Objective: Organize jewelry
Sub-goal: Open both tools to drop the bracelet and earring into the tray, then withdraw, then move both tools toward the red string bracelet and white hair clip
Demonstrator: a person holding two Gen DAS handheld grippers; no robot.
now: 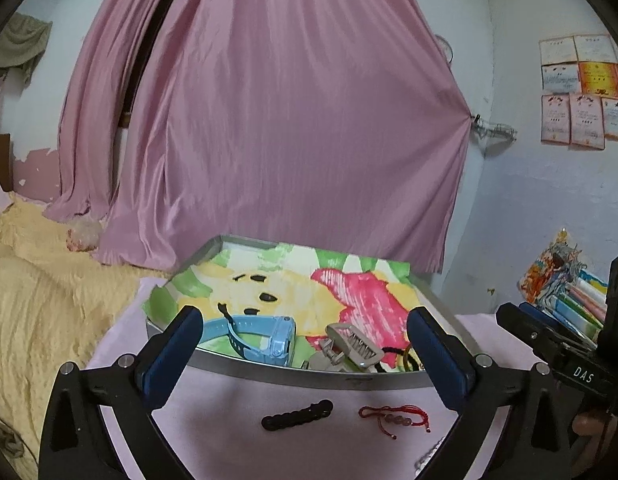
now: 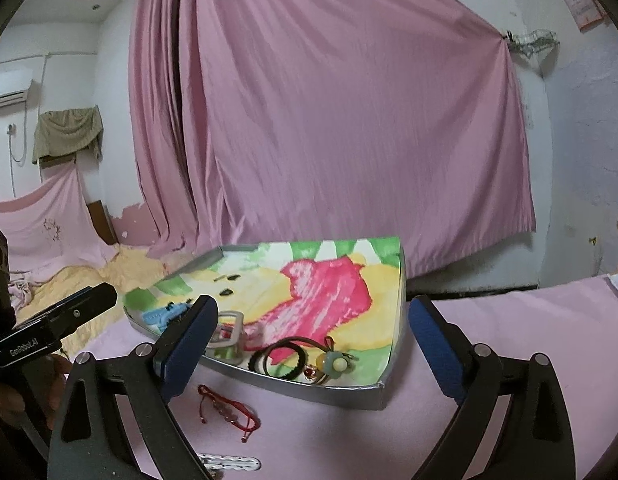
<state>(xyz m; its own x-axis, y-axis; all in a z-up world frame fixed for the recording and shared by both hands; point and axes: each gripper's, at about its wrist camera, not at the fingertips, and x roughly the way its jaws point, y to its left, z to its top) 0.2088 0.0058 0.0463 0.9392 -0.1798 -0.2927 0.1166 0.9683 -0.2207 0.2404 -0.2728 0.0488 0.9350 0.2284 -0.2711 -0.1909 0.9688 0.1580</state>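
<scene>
Curtain: one big pink curtain point(image 2: 329, 120) hangs behind everything, seen in both views.
Bed: a pink sheet point(image 1: 229, 412) covers it, and the tray and loose jewelry lie on top.
Tray: one grey metal tray point(image 1: 293, 376) with a bright painted picture point(image 2: 321, 292) inside, a yellow face and a pink shape.
Left gripper: the left gripper point(image 1: 305, 352) is spread wide with nothing in it, hanging over the near rim of the tray.
Right gripper: the right gripper point(image 2: 313, 344) is also spread wide and empty, over the tray's near corner.
Watch: one blue watch point(image 1: 265, 336) lies in the tray's near left part.
Hair clip: one grey claw hair clip point(image 1: 349, 346) lies in the tray, right beside the watch.
Hair ties: the right view shows two black hair ties point(image 2: 285, 356) and a green bead charm point(image 2: 337, 362) in the tray's near corner; the left view hides most of them behind a finger.
Black bracelet: one black beaded bracelet point(image 1: 297, 414) lies on the sheet in front of the tray, only in the left view.
Red bracelet: one red string bracelet point(image 1: 393, 416) lies on the sheet near the black one, seen in both views.
White piece: one pale beaded strip point(image 2: 229, 462) lies at the bottom edge, clear only in the right view.
</scene>
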